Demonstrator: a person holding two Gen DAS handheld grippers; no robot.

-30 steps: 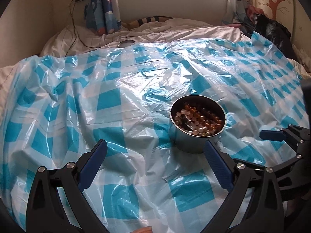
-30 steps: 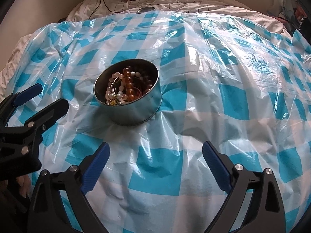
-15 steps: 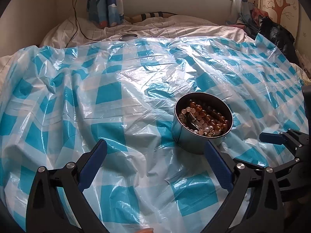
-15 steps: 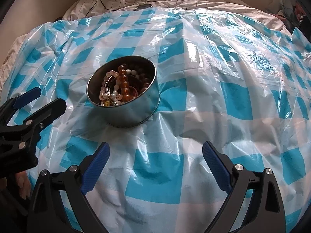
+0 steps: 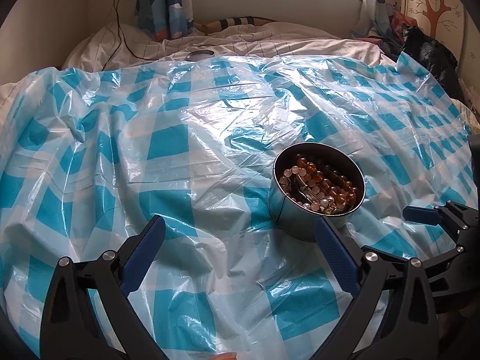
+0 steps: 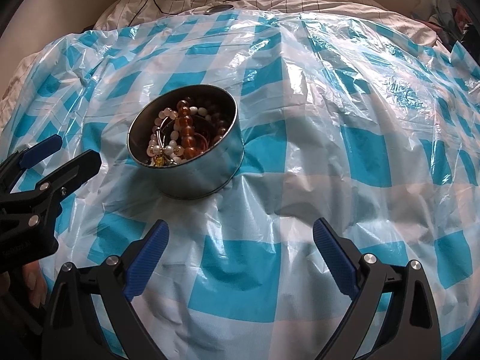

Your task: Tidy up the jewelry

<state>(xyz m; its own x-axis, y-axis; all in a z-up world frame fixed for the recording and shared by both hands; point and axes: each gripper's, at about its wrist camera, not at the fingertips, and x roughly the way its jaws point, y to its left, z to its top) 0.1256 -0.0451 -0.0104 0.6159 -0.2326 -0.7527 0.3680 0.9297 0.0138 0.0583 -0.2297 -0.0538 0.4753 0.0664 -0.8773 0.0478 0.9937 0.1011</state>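
A round metal tin (image 5: 288,213) (image 6: 204,174) stands on the blue-and-white checked plastic sheet (image 5: 168,150) (image 6: 330,150). It holds bead jewelry (image 5: 321,184) (image 6: 183,129): amber, pale pink and pearl-white strands. My left gripper (image 5: 240,237) is open and empty; its right fingertip is just in front of the tin. My right gripper (image 6: 240,240) is open and empty, with the tin ahead to its left. The left gripper also shows in the right wrist view (image 6: 60,153), and the right gripper in the left wrist view (image 5: 432,213).
The sheet covers a bed with a white quilt (image 5: 270,45). A round metal lid (image 5: 199,55) (image 6: 220,8) lies at the sheet's far edge. A black cable (image 5: 120,30) runs down the wall. Dark bags (image 5: 426,51) sit at the back right.
Both grippers have drawn a little closer to the tin, which now looks larger in both views. Both stay open and empty.
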